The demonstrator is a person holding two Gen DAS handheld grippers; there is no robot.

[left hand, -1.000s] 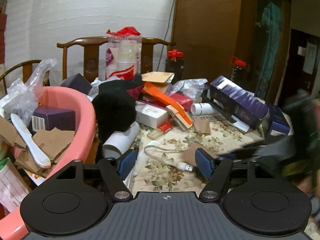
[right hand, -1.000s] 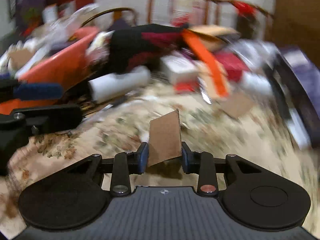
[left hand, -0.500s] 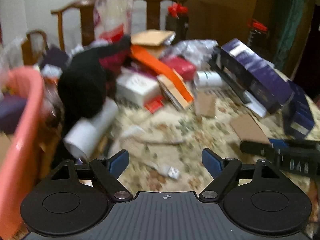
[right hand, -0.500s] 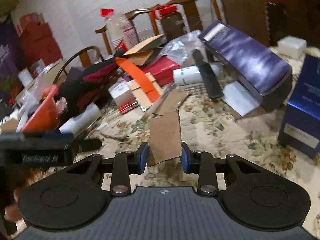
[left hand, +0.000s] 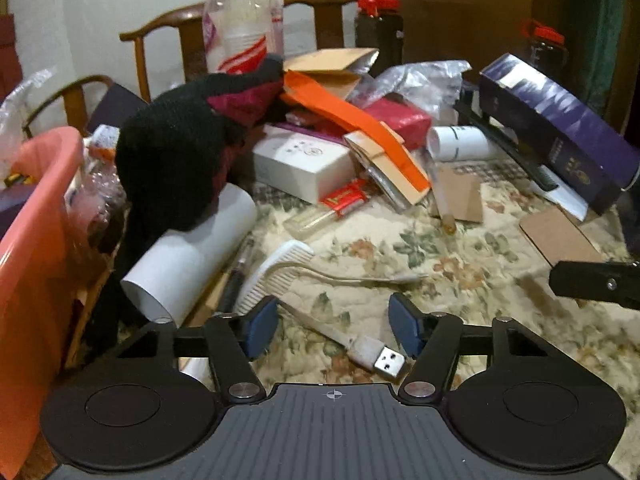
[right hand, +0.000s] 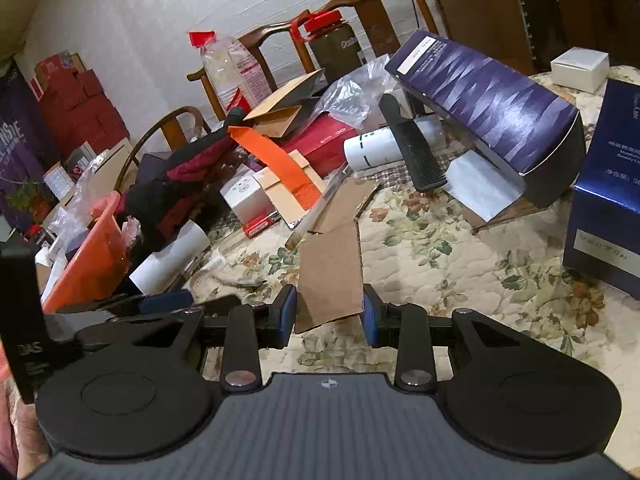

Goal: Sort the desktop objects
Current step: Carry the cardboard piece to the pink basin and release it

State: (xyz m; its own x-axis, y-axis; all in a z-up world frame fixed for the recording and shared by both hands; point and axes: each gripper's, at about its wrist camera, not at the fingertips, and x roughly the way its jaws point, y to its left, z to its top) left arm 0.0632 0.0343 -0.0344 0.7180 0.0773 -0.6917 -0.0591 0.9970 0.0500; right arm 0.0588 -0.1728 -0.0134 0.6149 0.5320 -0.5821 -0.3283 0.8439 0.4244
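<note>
Left tool [left hand: 333,326] closing around the white USB cable [left hand: 340,334]; right tool [right hand: 329,314] pinches a cardboard scrap [right hand: 331,280]. Next: lift the cable toward the pink basin [left hand: 38,216] at nine o'clock.

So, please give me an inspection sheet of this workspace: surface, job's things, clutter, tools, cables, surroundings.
Surface: floral cloth on the table, mostly covered.
Job's things: white comb, black comb, white tube, cardboard piece, pink tub.
Clutter: boxes, plastic bags and a black garment piled at the back.
Tools: left tool closing over the USB plug, pads not touching; right tool shut on the cardboard piece.
Cables: white USB cable lying loose.
Surroundings: wooden chairs, white wall.
</note>
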